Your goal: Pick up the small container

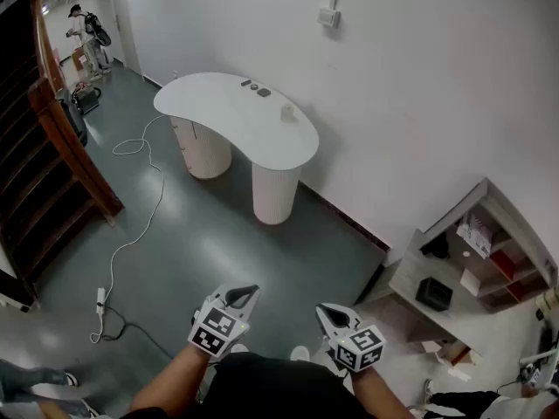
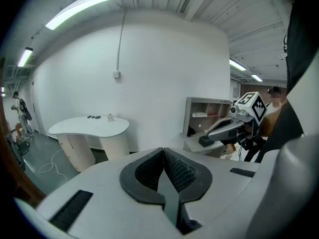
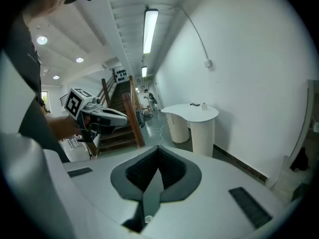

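Observation:
The small container (image 1: 286,112) is a little white pot standing near the right-hand edge of a white kidney-shaped table (image 1: 218,116), far across the floor from me. Both grippers are held low, close to my body. My left gripper (image 1: 242,295) has its jaws pressed together with nothing between them, and so has my right gripper (image 1: 332,313). The left gripper view shows its own shut pads (image 2: 163,152), the table (image 2: 79,128) and the container (image 2: 110,117) at the left. In the right gripper view, the container (image 3: 203,106) stands on the table (image 3: 192,114) beyond the shut gripper (image 3: 158,152).
Small dark items (image 1: 256,88) lie on the table's far part. A wooden staircase (image 1: 52,147) rises at the left, and a white cable (image 1: 131,225) trails over the grey floor. A shelf unit (image 1: 472,260) stands at the right wall. A person (image 1: 87,37) stands far back.

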